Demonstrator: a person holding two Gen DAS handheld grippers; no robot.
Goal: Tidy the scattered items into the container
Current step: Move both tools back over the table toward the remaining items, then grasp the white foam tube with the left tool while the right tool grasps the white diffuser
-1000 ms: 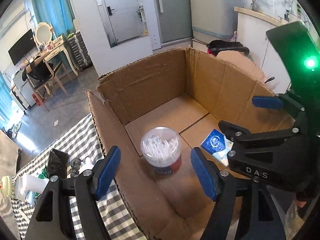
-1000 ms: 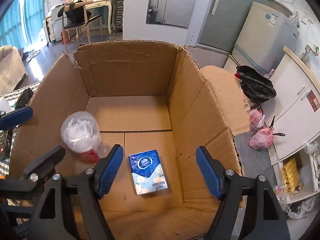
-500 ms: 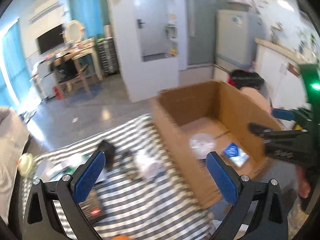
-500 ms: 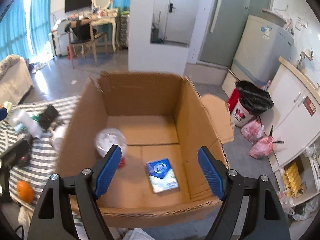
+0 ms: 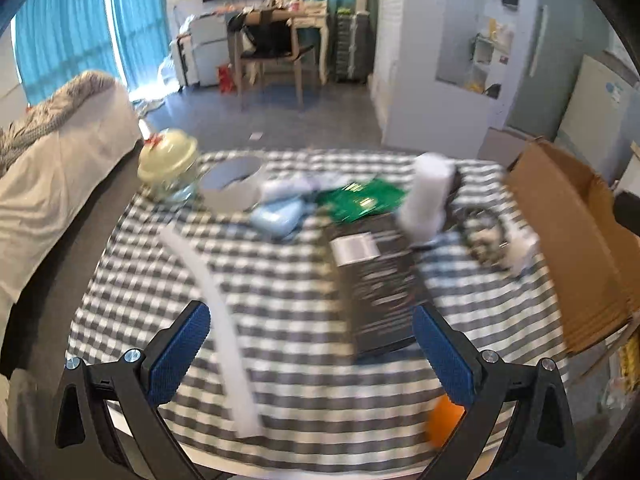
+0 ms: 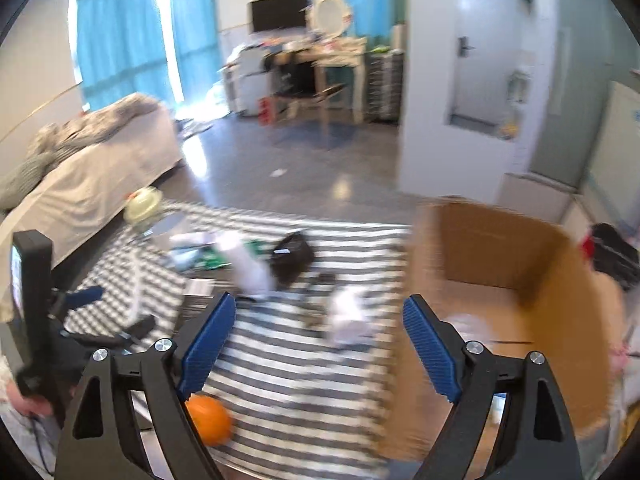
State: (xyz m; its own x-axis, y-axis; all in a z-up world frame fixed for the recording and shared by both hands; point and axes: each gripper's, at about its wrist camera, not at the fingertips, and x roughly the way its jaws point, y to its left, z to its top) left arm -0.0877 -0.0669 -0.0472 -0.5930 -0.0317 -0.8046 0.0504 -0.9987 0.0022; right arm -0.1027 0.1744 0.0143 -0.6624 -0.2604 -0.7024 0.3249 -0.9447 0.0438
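Both grippers are hovering over the checked bench [image 5: 280, 280]: the left gripper [image 5: 312, 354] is spread wide and empty, the right gripper [image 6: 318, 344] is opening with nothing between its jaws. Scattered items, including an orange [image 6: 210, 420], are lying beside the cardboard box [image 6: 560, 288].

motion-blurred white item [image 6: 352, 320], perhaps crumpled paper, cardboard box [image 5: 576, 256] cut off

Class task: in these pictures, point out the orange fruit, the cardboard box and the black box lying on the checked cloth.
orange fruit [image 6: 210, 420], right wrist view, middle of its skin.
cardboard box [image 6: 560, 276], right wrist view, inner side wall.
black box [image 5: 380, 280], left wrist view, middle of its top face.
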